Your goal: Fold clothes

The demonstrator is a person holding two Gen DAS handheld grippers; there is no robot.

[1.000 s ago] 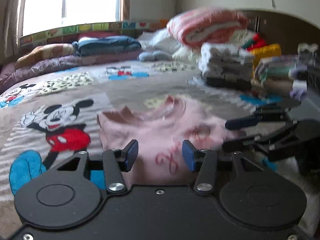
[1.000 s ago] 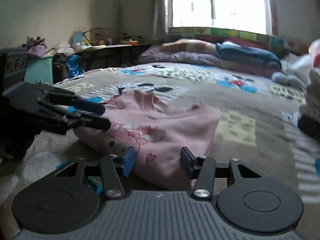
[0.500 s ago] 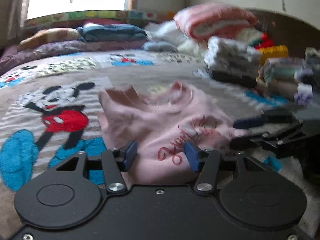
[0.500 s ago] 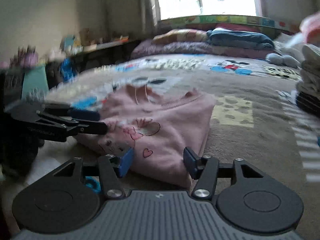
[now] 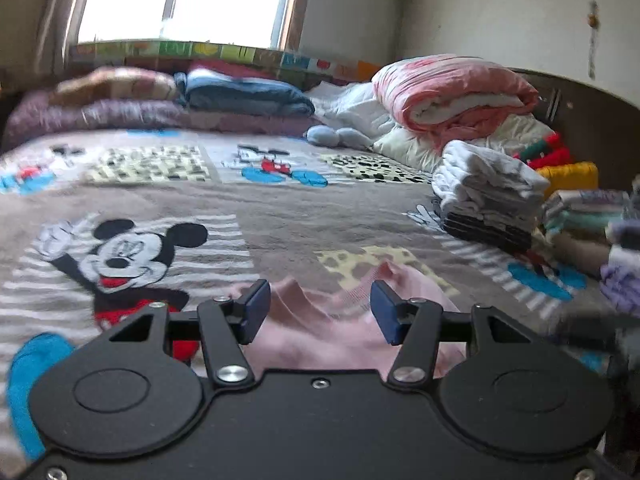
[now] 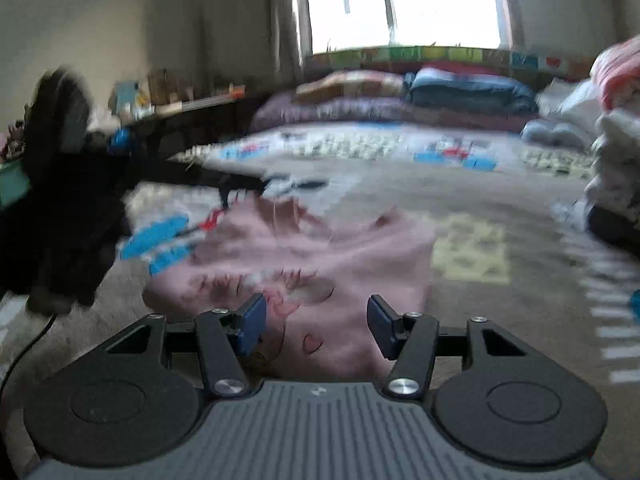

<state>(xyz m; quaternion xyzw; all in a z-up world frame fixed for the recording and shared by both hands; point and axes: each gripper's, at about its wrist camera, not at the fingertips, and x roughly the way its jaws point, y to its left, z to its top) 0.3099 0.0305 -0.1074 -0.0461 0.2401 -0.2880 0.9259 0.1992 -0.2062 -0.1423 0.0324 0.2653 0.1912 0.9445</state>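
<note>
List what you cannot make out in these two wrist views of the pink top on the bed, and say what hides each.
- Pink top, left wrist view: near half hidden behind the left gripper.
- Its print, right wrist view: smeared by motion blur.
- Right gripper: open; whether it touches cloth is unclear.

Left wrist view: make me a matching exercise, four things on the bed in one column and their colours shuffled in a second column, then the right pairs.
Things:
1. sweater
2. rolled quilt
3. folded stack
4. yarn bundle

Colours:
A. white
B. yellow
C. pale pink
D. coral with white lining

Pairs: 1-C, 2-D, 3-A, 4-B
</note>
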